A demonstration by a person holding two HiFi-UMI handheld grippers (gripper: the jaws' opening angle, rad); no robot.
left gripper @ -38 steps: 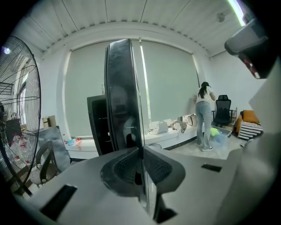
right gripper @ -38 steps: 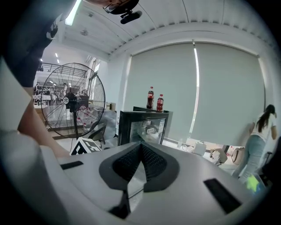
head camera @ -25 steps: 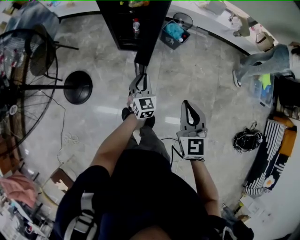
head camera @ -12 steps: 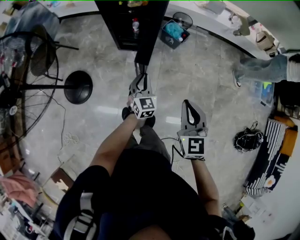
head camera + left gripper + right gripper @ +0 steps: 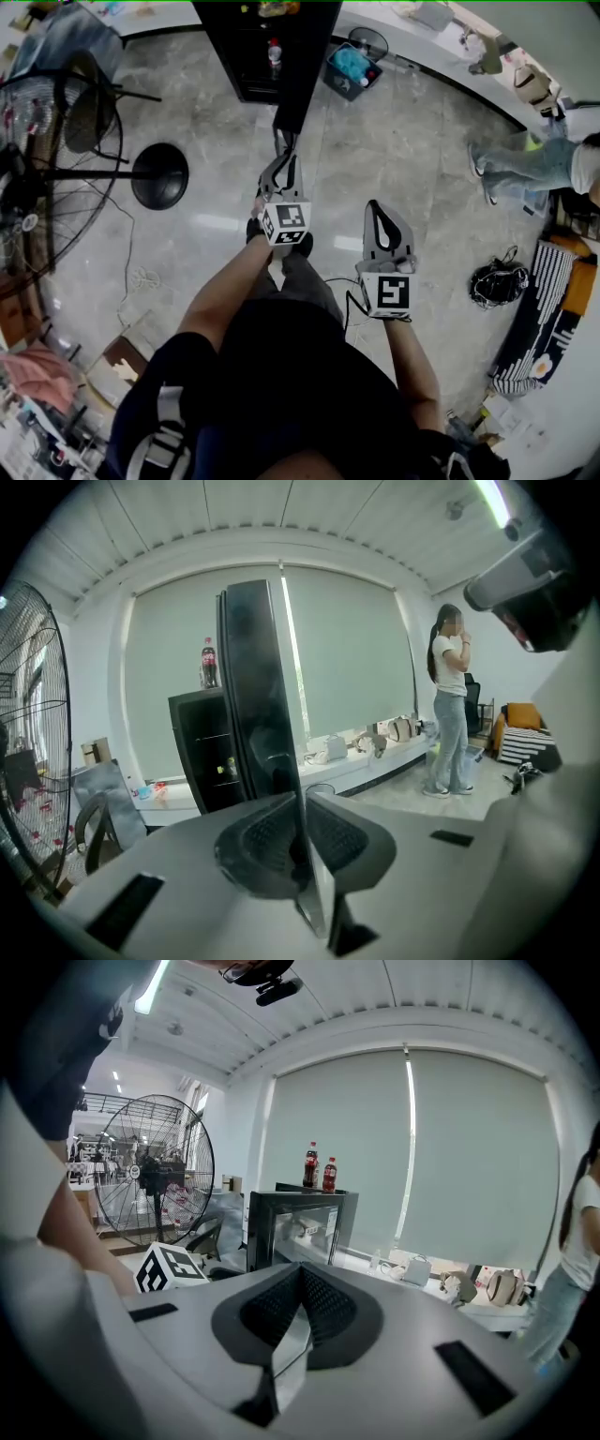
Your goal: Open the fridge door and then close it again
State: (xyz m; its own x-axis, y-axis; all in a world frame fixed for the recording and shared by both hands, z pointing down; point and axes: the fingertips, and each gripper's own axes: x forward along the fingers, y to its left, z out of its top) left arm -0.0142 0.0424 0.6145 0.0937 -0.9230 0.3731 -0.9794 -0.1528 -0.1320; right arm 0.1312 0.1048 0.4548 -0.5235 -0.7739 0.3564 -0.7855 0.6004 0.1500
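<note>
The right gripper (image 5: 300, 1271) has its jaws pressed together and empty, with the black fridge (image 5: 298, 1227) straight beyond their tips. Two cola bottles (image 5: 319, 1168) stand on top of the fridge, and a large fan (image 5: 155, 1171) stands to its left.

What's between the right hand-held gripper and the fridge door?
Only bare floor, per the head view. The right hand-held gripper is shut, empty; the left hand-held gripper clamps the fridge door.

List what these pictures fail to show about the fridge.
- Fridge top: cut off by the head view's upper edge.
- Shelf contents: small and dark in every view.
- Any handle on the door: hidden behind the left gripper, its own view.
- Bottle label: too small, left gripper view.
</note>
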